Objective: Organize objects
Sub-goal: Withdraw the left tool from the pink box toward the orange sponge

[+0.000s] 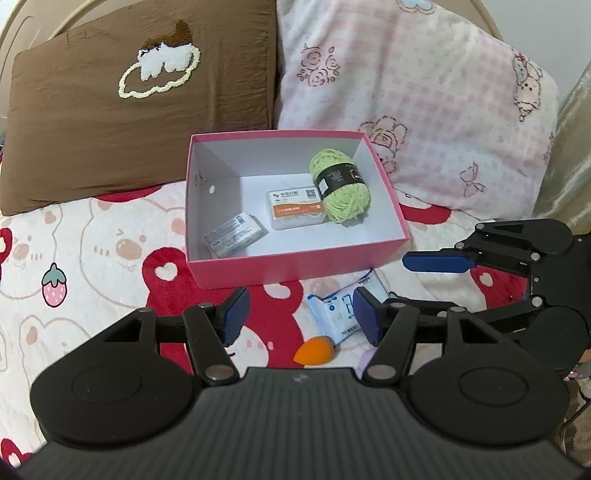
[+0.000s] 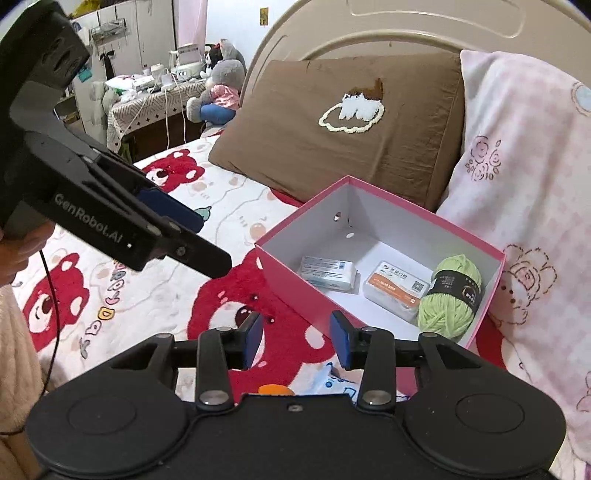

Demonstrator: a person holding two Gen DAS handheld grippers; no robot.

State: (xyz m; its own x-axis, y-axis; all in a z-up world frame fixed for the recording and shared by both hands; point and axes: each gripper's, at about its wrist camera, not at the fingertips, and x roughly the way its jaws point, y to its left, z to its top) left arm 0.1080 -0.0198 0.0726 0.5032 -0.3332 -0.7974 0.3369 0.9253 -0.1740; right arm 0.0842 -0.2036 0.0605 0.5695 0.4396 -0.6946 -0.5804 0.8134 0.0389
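Observation:
An open pink box [image 1: 295, 271] [image 2: 295, 295] sits on the bed by the pillows. Inside lie a green yarn ball [image 1: 343, 192] [image 2: 450, 295], a white and orange case [image 1: 295, 208] [image 2: 395, 288] and a white wrapped pack [image 1: 234, 234] [image 2: 327, 271]. On the blanket in front of the box lie a white and blue packet [image 1: 334, 314] [image 2: 343, 384] and an orange egg-shaped sponge [image 1: 314, 349] [image 2: 273, 389]. My left gripper [image 1: 301, 315] [image 2: 192, 236] hovers open above them, holding nothing. My right gripper [image 2: 297, 339] [image 1: 424, 284] is beside it to the right, open and empty.
A brown pillow [image 1: 140, 110] and a pink checked pillow [image 1: 424, 92] lean on the headboard [image 2: 406, 29] behind the box. The blanket [image 1: 92, 258] has red bear prints. Plush toys [image 2: 221, 85] and a cluttered table [image 2: 155, 96] stand beyond the bed's far side.

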